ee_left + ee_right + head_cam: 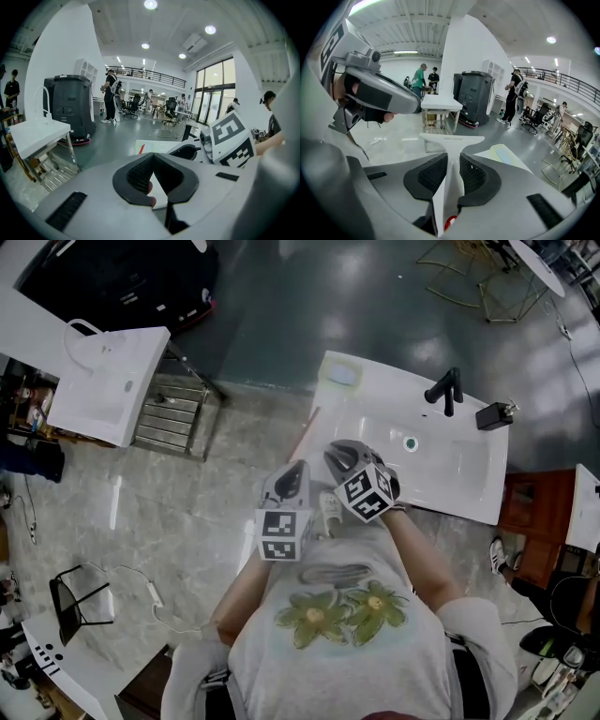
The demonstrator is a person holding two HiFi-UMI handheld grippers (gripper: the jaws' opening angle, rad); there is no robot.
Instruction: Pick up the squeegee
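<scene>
We hold the squeegee by its handle, clamped in the right gripper above the sink, which leaves the blade free. The left gripper waits beside it, jaws together and empty.

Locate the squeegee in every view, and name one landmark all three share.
Right gripper view: squeegee at centre, blade away from the camera, handle clamped in the right gripper.
Head view: cannot be made out near that gripper.
Left gripper view: not visible.
Shared landmark: white side table.
</scene>
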